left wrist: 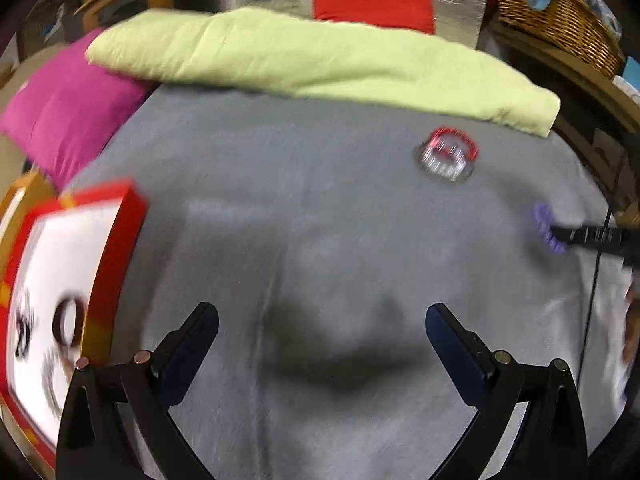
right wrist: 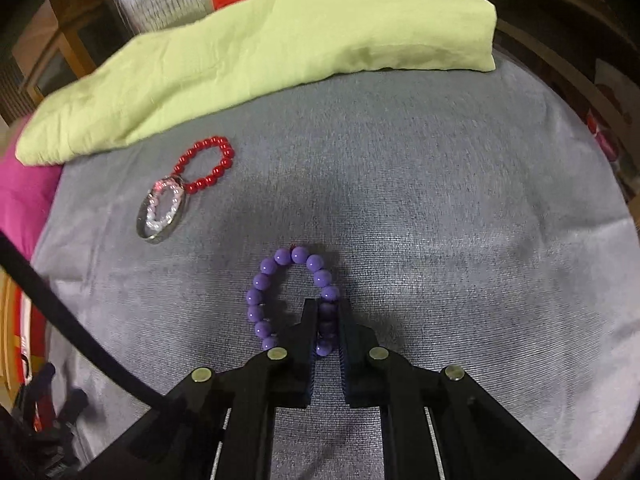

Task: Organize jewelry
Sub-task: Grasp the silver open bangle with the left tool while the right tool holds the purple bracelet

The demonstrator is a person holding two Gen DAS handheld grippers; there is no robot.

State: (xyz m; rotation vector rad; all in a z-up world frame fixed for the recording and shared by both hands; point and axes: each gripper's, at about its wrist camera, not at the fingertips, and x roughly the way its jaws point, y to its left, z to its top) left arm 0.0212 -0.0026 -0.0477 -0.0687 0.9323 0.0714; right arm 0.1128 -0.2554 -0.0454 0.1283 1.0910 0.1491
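Observation:
In the right wrist view my right gripper (right wrist: 326, 312) is shut on the purple bead bracelet (right wrist: 264, 276), pinching the right side of its loop over the grey cloth (right wrist: 440, 200). A red bead bracelet (right wrist: 208, 164) and a clear bangle with a white bead bracelet inside (right wrist: 162, 210) lie together farther left. In the left wrist view my left gripper (left wrist: 322, 318) is open above bare grey cloth (left wrist: 304, 208), nothing between its fingers. A red-rimmed jewelry box (left wrist: 116, 248) with dark rings on white lining sits at the left edge. The purple bracelet (left wrist: 546, 228) and right gripper's fingers (left wrist: 592, 236) show at far right.
A light green folded cloth (right wrist: 256, 64) lies along the back of the surface, a magenta cushion (left wrist: 68, 112) at back left and a red item (left wrist: 372, 8) behind. A wicker basket (left wrist: 560, 20) stands on a wooden shelf at the right. A black cable (right wrist: 72, 328) crosses the lower left.

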